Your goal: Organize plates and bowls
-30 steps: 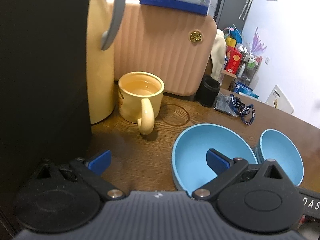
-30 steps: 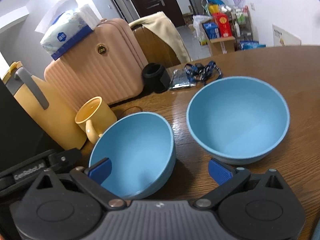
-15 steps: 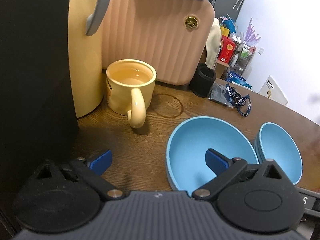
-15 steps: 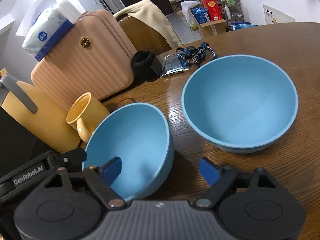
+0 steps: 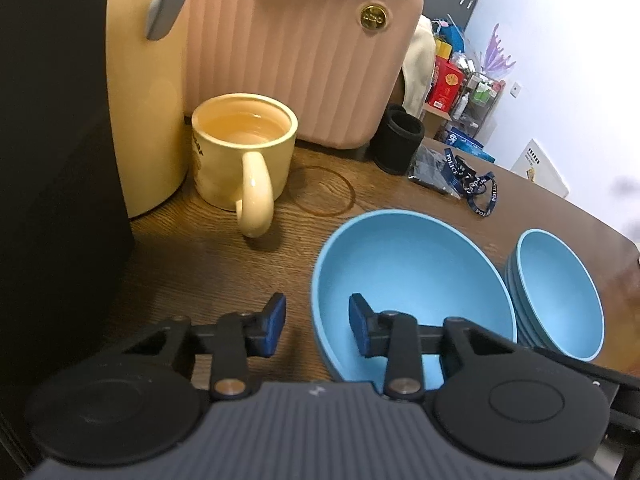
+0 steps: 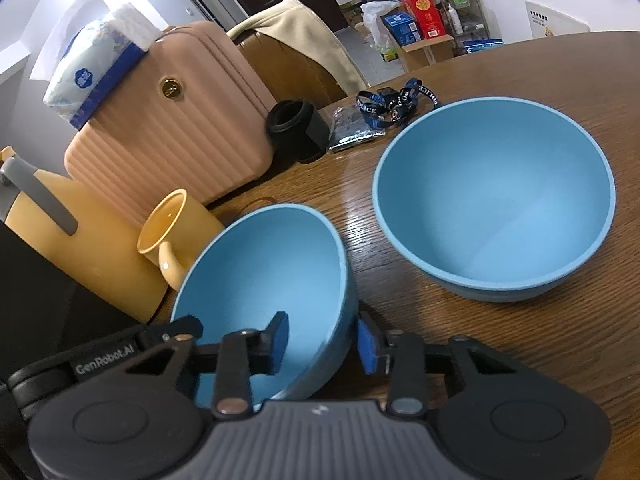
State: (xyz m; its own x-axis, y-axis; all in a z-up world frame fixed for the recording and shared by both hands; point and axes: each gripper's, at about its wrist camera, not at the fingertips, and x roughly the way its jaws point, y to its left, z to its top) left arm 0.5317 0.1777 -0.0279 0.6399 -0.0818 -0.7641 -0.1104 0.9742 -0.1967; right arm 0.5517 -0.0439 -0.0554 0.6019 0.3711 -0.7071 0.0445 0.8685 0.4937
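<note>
A blue bowl (image 5: 408, 272) stands on the brown wooden table (image 5: 224, 264). My left gripper (image 5: 318, 330) straddles its left rim: one pad is outside, one inside, and a gap shows beside the wall. The jaws are closing. At the same bowl's (image 6: 264, 268) right rim my right gripper (image 6: 322, 342) is also closing, its outer pad close to the wall and its inner pad still apart from it. A second blue bowl (image 6: 496, 200) stands to the right; in the left wrist view this second bowl (image 5: 560, 292) looks like the top of a stack.
A yellow mug (image 5: 240, 148) with liquid, a yellow jug (image 5: 148, 100) and a pink ribbed case (image 5: 300, 52) stand behind the bowl. A black cup (image 5: 398, 144) and a blue lanyard (image 5: 476, 188) lie further back. A dark block (image 5: 52, 160) fills the left side.
Both grippers' jaws have narrowed from wide apart to close around the near bowl's rim. My left gripper has sunk slightly toward the bowl.
</note>
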